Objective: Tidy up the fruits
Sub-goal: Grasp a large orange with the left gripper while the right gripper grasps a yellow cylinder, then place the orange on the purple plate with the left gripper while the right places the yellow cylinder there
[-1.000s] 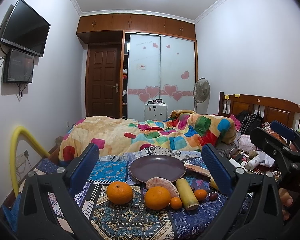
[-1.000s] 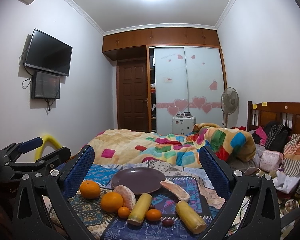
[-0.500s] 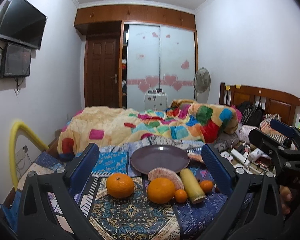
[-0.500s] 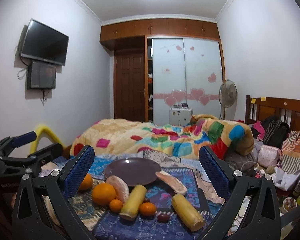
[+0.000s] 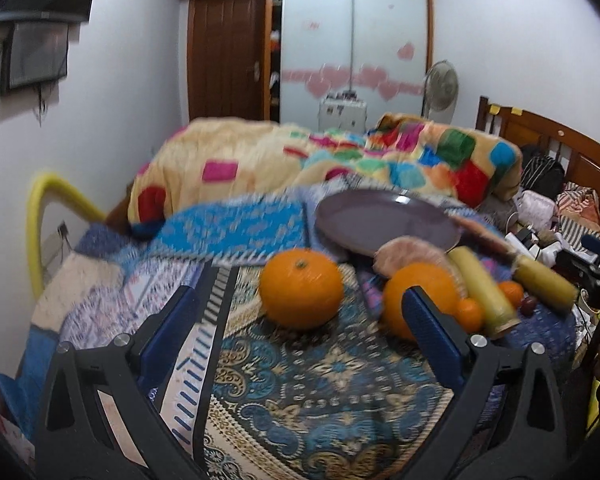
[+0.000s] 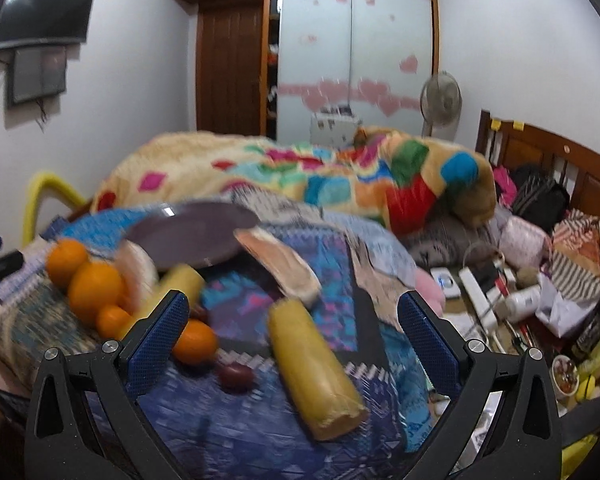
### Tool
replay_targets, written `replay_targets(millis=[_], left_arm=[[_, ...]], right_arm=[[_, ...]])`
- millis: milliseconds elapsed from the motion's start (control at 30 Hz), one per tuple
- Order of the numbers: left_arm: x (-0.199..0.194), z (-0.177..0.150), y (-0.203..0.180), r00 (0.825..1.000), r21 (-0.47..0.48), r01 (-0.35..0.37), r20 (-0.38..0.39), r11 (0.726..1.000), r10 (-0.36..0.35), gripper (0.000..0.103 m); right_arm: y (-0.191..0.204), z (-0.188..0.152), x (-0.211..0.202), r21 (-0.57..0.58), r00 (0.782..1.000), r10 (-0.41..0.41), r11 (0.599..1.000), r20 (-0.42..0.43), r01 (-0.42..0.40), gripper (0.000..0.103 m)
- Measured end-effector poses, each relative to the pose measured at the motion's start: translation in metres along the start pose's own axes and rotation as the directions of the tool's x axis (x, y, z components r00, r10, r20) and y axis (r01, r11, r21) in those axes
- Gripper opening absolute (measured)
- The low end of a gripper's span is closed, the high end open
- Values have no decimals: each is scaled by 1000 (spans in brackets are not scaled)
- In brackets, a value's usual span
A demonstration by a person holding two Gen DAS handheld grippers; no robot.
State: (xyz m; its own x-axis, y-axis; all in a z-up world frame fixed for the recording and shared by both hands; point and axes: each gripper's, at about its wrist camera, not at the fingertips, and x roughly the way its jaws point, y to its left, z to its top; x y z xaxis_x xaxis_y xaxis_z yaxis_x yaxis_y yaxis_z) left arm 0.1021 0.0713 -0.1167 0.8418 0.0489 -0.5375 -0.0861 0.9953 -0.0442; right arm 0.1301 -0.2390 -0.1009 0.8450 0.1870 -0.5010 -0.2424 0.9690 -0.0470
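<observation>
On the patterned blue cloth lie two big oranges (image 5: 300,288) (image 5: 420,300), small tangerines (image 5: 470,314), a dark red fruit (image 6: 236,376), two pomelo slices (image 6: 280,268) (image 5: 412,256) and two yellow cylindrical pieces (image 6: 312,360) (image 5: 480,288). Behind them sits an empty purple plate (image 5: 388,226). My left gripper (image 5: 299,296) is open, low over the cloth, with the near orange just beyond its fingers. My right gripper (image 6: 293,300) is open too, the nearer yellow piece lying between and below its fingers. Neither holds anything.
A colourful quilt (image 5: 340,160) is heaped behind the plate. Right of the cloth lies clutter: a power strip (image 6: 476,292), small bottles, bags and a dark bottle (image 6: 596,324). A yellow hose (image 5: 40,220) arches at the left. The wooden headboard (image 6: 560,152) runs along the right.
Both grippers have tilted down and moved closer to the fruits, which now look larger and blurred. The jaws stay open and nothing was picked up.
</observation>
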Motion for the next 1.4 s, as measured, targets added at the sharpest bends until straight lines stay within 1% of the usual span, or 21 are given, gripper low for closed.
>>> replay_targets(millis=[133,200,300,400,467,500,533,567,600,733,767,800,867,900,933,1000,1100,1167,1267,1400], left_arm=[[27,-2,15,997,-39,23,-75,999,-26,98],[37,-1,16,994,-44,27,-105,999,-31,95],[50,0,15,990,-28,33,-138,999,-36,95],[59,5,12,985,-3,38,-168,999,-38,94],[65,9,11,981,-2,51,-189,999,-51,91],[68,11,11,978,-2,56,-200,998,-56,89],[71,13,10,975,0,60,-212,998,-58,88],[74,14,10,973,5,65,-223,998,-63,85],[76,15,7,970,14,70,-235,997,-65,82],[83,16,3,963,36,78,-262,996,-66,79],[85,16,2,961,40,79,-267,996,-66,77],[86,16,1,960,42,83,-272,996,-68,76],[89,17,0,957,41,90,-282,995,-75,73],[90,17,0,956,43,88,-285,995,-72,73],[91,17,-1,956,45,86,-285,995,-69,72],[94,17,0,956,50,82,-287,995,-64,70],[94,18,1,955,45,91,-288,995,-75,69],[93,18,2,953,48,95,-292,994,-77,69],[90,19,1,952,56,97,-298,994,-76,69],[84,20,2,952,52,100,-295,994,-80,68]], right_arm=[[-11,-9,15,-7,997,-8,1000,-78,8,103],[-15,-9,20,-12,995,-4,1000,-100,2,103],[-17,-8,23,-31,993,7,999,-117,-11,102],[-18,-8,29,-55,991,12,998,-135,-19,96],[-17,-7,33,-65,987,32,997,-160,-43,85],[-17,-7,35,-67,984,43,996,-173,-55,82],[-17,-8,37,-65,982,55,996,-182,-68,77],[-18,-8,38,-62,978,71,994,-197,-85,72],[-17,-8,39,-60,975,80,994,-206,-95,71],[-15,-9,44,-66,964,115,989,-238,-134,62],[-14,-9,45,-70,962,120,988,-245,-141,57],[-13,-9,47,-71,958,127,986,-258,-150,54],[-11,-11,51,-63,946,155,982,-286,-180,42],[-11,-12,53,-56,940,168,980,-298,-193,41],[-10,-12,53,-58,939,168,979,-300,-194,41],[-9,-12,52,-68,941,161,980,-297,-189,40],[-10,-13,51,-56,943,160,981,-292,-184,39],[-9,-11,50,-52,942,159,982,-295,-182,36],[-8,-9,47,-55,946,149,984,-289,-172,36],[-6,-6,39,-66,956,132,986,-262,-154,36]])
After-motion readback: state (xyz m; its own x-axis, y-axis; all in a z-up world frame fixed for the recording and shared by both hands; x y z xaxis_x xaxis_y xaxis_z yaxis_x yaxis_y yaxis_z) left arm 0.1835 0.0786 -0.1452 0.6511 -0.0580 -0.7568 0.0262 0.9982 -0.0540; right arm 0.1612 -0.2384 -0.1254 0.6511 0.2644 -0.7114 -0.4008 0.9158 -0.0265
